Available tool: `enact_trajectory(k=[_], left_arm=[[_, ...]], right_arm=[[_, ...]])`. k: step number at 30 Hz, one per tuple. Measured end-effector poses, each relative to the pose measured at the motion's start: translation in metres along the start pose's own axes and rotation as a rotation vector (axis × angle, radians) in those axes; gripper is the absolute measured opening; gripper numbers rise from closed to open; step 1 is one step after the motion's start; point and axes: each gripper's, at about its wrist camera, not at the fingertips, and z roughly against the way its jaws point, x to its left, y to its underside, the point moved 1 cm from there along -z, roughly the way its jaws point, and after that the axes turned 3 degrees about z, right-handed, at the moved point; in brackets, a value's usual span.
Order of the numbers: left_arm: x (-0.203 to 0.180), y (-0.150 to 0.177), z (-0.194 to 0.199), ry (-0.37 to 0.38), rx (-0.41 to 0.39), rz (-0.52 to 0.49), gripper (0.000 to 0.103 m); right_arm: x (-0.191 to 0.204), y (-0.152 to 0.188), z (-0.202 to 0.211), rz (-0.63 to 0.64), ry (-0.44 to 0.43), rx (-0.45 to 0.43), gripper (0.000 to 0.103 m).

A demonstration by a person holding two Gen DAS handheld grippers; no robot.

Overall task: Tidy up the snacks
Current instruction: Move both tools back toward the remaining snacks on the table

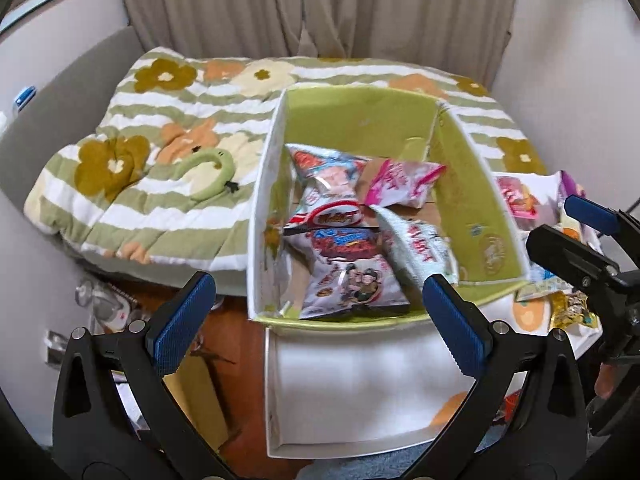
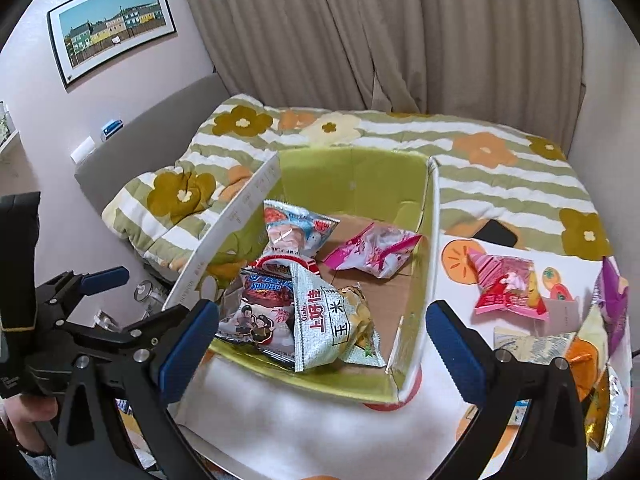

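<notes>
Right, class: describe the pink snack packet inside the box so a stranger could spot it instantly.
Find the green-lined cardboard box on the floral bedspread. On its bare brown floor, toward the back right, lies the pink snack packet, alone, apart from the silver and white bags heaped front left.

Walls: pale pinkish-white wall [image 2: 100,128] on the left and a lighter wall at far right.
Picture: framed print [image 2: 112,28] of coloured houses under a blue sky, hung tilted on the left wall.
Curtains: beige pleated curtains [image 2: 360,32] drawn across the back, closed, with no window showing.
Bed: a bed against the curtains, covered by a quilt [image 1: 168,128] with green and white stripes and large olive, orange and cream flowers.
Headboard: grey padded headboard [image 2: 160,128] along the left wall, small items on its top.
Floor: reddish-brown wood floor [image 1: 232,336] beside the bed, cluttered.
Light: soft, even indoor light.
</notes>
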Motion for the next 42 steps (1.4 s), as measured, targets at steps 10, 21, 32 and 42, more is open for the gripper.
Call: enact_trajectory(k=[10,21,32,42], left_arm=[[-0.061,0.002,0.022,0.115,-0.038,-0.069,0.102],[-0.188,0.022,0.031,0.174,-0.016,-0.127,0.102],[-0.327,0.073,0.009,0.207,0.070,-0.208,0.102],[-0.390,0.114,-0.042,0.238,0.239,-0.179,0.102]], right_arm=[[-0.033,0.013,0.062,-0.041,0.125,-0.062,0.103],[-0.140,0.046,0.138,-0.040,0.229,-0.076,0.103],[-0.247,0.095,0.175,-0.065,0.221,-0.026,0.103],[-0.316,0.136,0.146,-0.130,0.138,0.076,0.103]])
